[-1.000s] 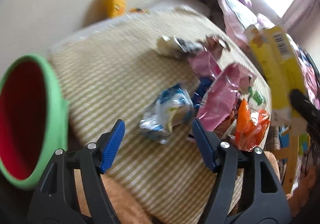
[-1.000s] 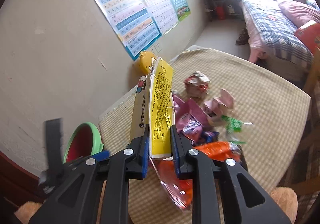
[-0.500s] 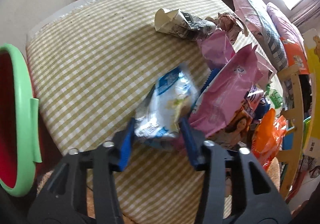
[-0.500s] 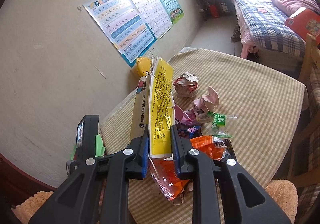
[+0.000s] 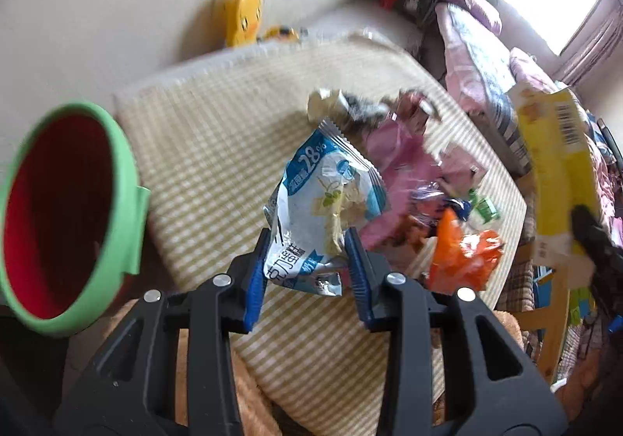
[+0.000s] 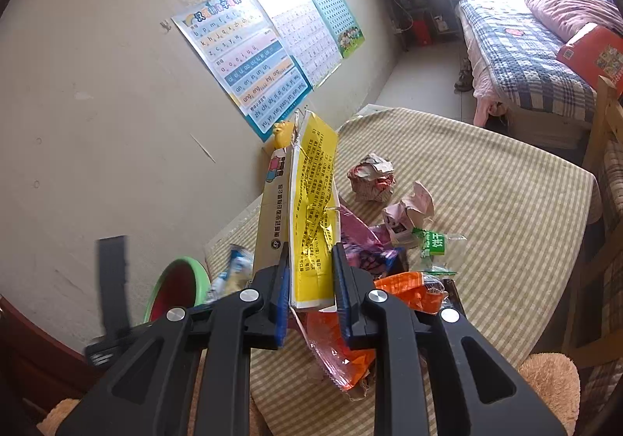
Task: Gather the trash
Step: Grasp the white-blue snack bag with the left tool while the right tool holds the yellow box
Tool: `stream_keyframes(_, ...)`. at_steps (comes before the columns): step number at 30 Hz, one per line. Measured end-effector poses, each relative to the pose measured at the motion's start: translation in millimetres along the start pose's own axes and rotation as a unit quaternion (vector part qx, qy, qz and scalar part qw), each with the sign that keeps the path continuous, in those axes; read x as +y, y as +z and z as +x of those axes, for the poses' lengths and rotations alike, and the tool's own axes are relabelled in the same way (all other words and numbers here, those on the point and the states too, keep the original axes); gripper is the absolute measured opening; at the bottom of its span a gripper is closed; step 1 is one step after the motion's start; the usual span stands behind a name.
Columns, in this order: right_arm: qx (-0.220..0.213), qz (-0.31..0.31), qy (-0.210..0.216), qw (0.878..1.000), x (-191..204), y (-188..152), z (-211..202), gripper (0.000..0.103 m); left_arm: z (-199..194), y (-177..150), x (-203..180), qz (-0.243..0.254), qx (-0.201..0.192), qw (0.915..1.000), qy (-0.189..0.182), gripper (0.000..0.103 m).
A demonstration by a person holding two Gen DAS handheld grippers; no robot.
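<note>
My left gripper (image 5: 305,272) is shut on a blue and silver snack bag (image 5: 323,210) and holds it above the checked table (image 5: 218,147). The green bin with a red inside (image 5: 58,210) is at the left, beside the table's edge. My right gripper (image 6: 309,280) is shut on a flattened yellow box (image 6: 311,210), held upright above the table; the box also shows in the left wrist view (image 5: 557,171). Loose wrappers lie on the table: a pink bag (image 5: 397,163), an orange wrapper (image 6: 409,288), crumpled paper (image 6: 370,179) and a green packet (image 6: 432,241).
A yellow duck toy (image 5: 245,15) stands at the table's far edge by the wall with posters (image 6: 257,54). A bed (image 6: 525,58) lies to the right. A wooden chair (image 6: 607,147) stands at the table's right side.
My left gripper closed on the blue and silver snack bag and lifted it off the table. My right gripper kept the yellow box and rose a little.
</note>
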State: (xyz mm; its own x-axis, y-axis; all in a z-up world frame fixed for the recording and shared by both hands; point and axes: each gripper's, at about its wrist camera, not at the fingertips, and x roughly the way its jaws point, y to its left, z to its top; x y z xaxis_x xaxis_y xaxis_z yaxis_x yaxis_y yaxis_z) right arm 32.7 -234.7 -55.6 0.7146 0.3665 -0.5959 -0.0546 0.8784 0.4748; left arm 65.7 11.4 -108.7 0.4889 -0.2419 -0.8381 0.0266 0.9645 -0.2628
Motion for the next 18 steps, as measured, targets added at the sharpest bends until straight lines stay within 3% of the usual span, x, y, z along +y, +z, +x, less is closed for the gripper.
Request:
stream_keyframes(8,-0.012,-0.011,0.003,1.000,14,2,-7,0.019,-55,6,-16,0.030,-0.077,0.9960,0.035,0.036)
stream_keyframes(18,-0.013,-0.028,0.004,1.000,33,4,-8,0.019,-76,8,-11,0.036,-0.110,0.9921,0.048,0.036)
